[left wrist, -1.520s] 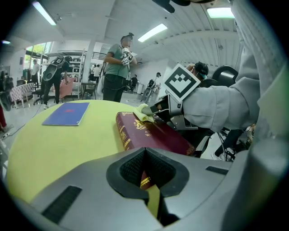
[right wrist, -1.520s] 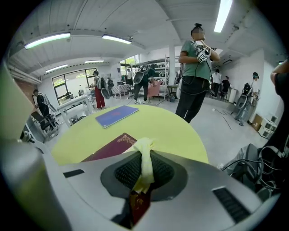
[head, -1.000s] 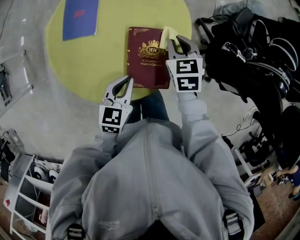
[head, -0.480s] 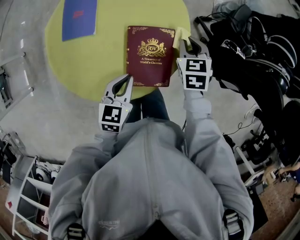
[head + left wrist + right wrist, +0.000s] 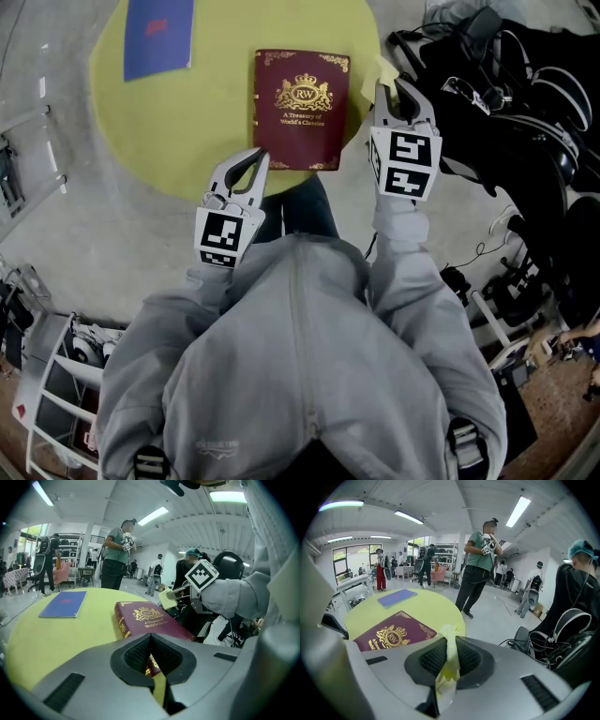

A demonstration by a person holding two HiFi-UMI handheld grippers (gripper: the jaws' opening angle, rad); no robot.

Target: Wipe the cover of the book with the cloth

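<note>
The dark red book (image 5: 300, 108), at 12 o'clock on the yellow table (image 5: 216, 122), says in gold "RW" under a crown, then "A Treasury of World's Classics".

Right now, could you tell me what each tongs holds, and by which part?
The right tongs pinch the pale yellow cloth by a bunched fold, a tuft poking past the tips. The left tongs are shut on nothing.

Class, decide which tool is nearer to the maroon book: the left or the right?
Left. The left tool sits at the book's near left corner; the right tool, gripping the cloth, hangs apart from its right edge.
</note>
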